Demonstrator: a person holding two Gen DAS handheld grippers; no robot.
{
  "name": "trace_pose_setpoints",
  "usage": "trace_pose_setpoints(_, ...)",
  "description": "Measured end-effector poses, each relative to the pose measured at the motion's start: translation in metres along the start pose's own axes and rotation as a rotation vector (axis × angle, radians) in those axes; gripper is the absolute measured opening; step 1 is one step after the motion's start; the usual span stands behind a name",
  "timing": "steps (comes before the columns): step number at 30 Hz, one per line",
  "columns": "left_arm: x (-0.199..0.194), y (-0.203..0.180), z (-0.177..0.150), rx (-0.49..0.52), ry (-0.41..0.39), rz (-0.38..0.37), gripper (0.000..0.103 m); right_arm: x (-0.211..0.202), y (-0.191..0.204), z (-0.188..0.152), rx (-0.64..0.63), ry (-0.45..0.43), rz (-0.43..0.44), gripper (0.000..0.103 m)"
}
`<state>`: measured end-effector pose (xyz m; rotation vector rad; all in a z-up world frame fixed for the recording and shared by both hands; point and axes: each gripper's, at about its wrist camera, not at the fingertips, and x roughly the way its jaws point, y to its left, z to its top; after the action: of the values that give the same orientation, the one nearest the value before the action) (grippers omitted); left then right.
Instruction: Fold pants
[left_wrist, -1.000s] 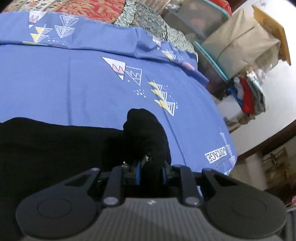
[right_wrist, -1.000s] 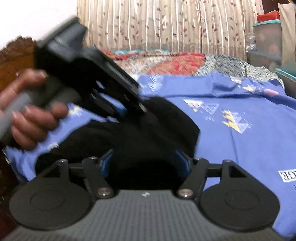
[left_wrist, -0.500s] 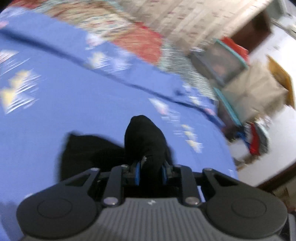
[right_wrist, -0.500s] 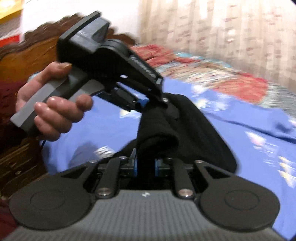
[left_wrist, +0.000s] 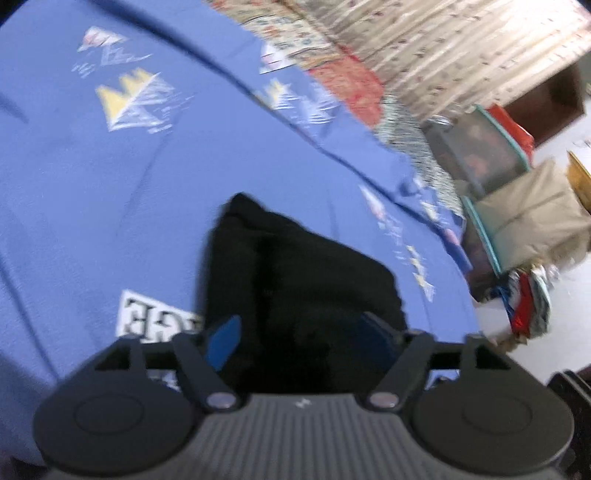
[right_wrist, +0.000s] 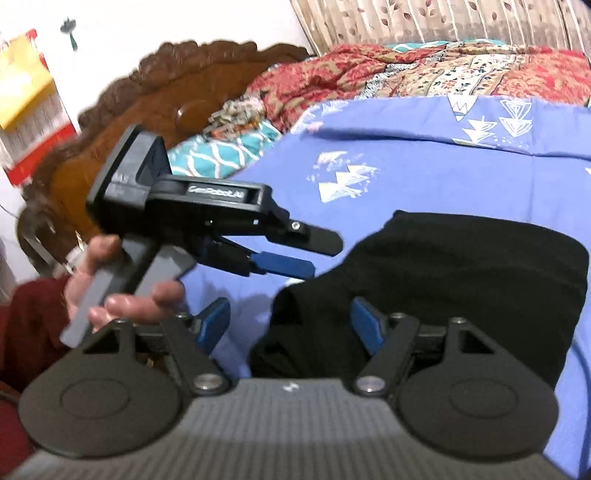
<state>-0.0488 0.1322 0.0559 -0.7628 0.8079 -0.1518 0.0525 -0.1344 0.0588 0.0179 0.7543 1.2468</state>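
Both claws opening: left gripper (left_wrist: 299, 332) & right gripper (right_wrist: 291, 325) pitched down, grip nothing, black pants (right_wrist: 461, 280) lie loose between pads. Only right cam shows my hand (right_wrist: 122, 288) on left handle; left cam shows storage boxes (left_wrist: 491, 155).

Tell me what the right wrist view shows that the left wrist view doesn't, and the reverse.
Only the right wrist view: the left gripper, jaws opening, in a hand, and a carved wooden headboard. Only the left wrist view: storage bins and stacked clothes beside the bed. Both: the black pants lying folded on the blue sheet, with each camera's own jaws opening, pads off the cloth.
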Motion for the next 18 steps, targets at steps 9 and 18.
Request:
trace_pose_setpoints(9,0.023,-0.017,-0.036,0.232,0.077,0.303,0.074,0.061,0.002,-0.001,0.014,0.149,0.069,0.077)
trace_pose_setpoints(18,0.006,-0.013,-0.037,0.182,0.033,0.24,0.078,0.019,-0.005,0.012,0.061,0.008,0.071,0.076)
